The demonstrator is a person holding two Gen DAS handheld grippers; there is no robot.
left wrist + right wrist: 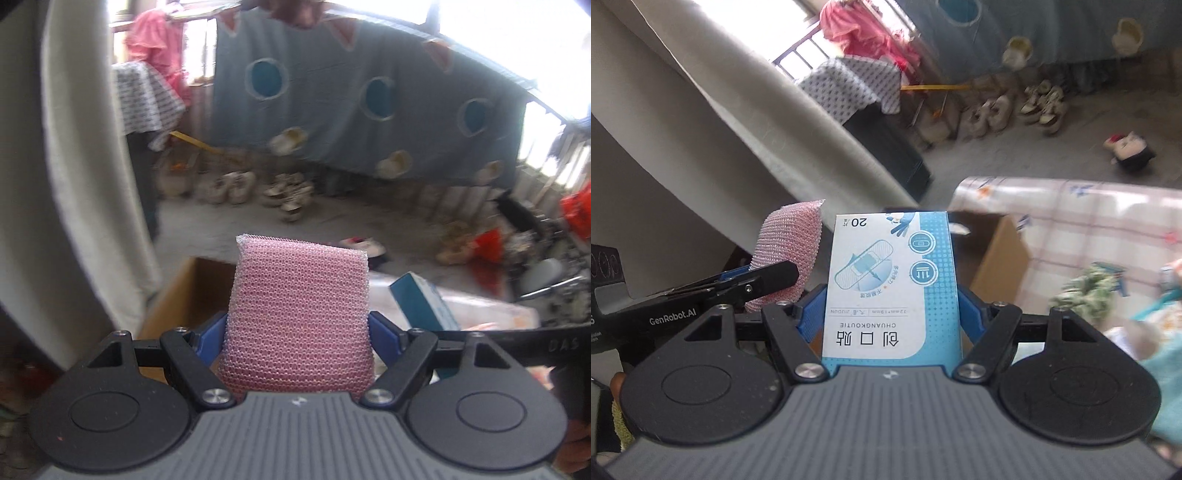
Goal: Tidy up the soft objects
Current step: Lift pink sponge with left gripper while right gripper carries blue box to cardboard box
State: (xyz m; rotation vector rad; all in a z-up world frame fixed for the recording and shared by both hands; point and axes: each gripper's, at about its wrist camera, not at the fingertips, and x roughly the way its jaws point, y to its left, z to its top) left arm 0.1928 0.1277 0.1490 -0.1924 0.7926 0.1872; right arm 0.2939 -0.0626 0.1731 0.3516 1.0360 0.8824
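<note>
Behind the left wrist view hangs a grey-blue sheet point(369, 92) with round blue patches, with shoes point(229, 188) lined up along the concrete floor beneath it. Nearer, the left gripper point(297, 332) pinches a pink mesh sponge point(299, 314) between its blue pads, holding it upright above an open cardboard box point(184, 291). A blue plaster box point(421, 302) shows just to the right.

From the right wrist view, a pale curtain point(683, 129) fills the left side, and a checked plastic tablecloth point(1089, 221) covers the table to the right. The right gripper point(892, 314) is clamped on that plaster box point(892, 280), printed side up, near the cardboard box point(997, 258). The sponge point(790, 251) sits just to the left.

Both items appear mid-carry; the next move likely calls for lowering each over the carton opening and releasing.
</note>
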